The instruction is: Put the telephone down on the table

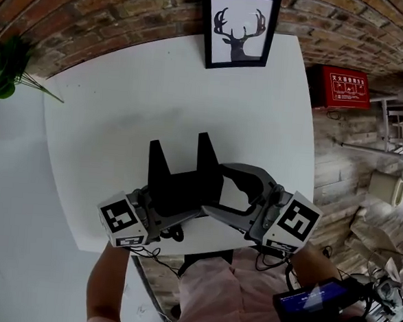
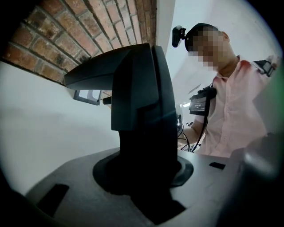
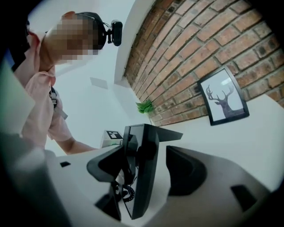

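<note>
A black telephone [image 1: 183,180] stands upright over the near edge of the white table [image 1: 122,117], between both grippers. My left gripper [image 1: 162,212] is shut on its left side; in the left gripper view the telephone [image 2: 142,111] fills the space between the jaws of this gripper [image 2: 146,177]. My right gripper [image 1: 239,197] is open around the other side. In the right gripper view the telephone [image 3: 144,164] stands between that gripper's [image 3: 146,173] pads, with a clear gap to the right pad [image 3: 186,170]. Its coiled cord [image 3: 126,193] hangs below. I cannot tell whether the base touches the table.
A framed deer picture [image 1: 239,29] leans on the brick wall at the table's far edge. A green plant [image 1: 5,67] is at the far left. A red sign [image 1: 345,88] hangs on the wooden wall to the right. The table's front edge lies just under the grippers.
</note>
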Available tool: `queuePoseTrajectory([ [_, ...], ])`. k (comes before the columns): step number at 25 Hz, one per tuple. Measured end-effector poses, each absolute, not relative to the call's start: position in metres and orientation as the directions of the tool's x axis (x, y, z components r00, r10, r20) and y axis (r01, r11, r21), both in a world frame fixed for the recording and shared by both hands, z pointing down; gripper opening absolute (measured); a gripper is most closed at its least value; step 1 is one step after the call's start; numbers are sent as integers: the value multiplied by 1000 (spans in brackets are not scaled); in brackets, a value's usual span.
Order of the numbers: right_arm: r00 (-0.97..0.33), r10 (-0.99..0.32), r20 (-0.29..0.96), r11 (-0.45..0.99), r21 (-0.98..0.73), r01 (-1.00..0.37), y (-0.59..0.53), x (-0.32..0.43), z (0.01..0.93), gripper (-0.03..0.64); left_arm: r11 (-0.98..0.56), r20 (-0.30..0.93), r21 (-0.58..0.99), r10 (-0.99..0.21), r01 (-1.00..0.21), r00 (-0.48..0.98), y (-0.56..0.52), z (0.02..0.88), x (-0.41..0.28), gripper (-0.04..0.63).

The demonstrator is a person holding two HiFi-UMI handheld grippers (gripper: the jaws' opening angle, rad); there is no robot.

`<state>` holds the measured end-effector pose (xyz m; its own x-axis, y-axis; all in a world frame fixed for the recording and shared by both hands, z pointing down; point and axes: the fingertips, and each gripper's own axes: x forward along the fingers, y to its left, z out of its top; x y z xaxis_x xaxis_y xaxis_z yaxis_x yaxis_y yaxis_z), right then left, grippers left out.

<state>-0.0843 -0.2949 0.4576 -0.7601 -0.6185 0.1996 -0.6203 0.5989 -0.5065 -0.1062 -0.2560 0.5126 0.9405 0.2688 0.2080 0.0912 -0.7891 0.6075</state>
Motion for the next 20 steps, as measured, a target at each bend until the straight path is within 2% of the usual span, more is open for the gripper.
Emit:
queuePoseTrajectory([
  [3, -767, -608, 205, 596, -521, -612, -299, -84, 466, 284, -774, 205, 627, 267, 83, 942, -259, 519, -105, 161],
  [8, -753, -617, 229, 586, -505, -634, -308, -82, 475, 202, -756, 215, 650, 277, 74, 936, -262, 529, -106, 161],
  [20, -777, -581, 241, 572, -558, -601, -315, -77, 488, 183, -725, 251, 688, 271, 26, 929, -264, 544, -103, 163],
])
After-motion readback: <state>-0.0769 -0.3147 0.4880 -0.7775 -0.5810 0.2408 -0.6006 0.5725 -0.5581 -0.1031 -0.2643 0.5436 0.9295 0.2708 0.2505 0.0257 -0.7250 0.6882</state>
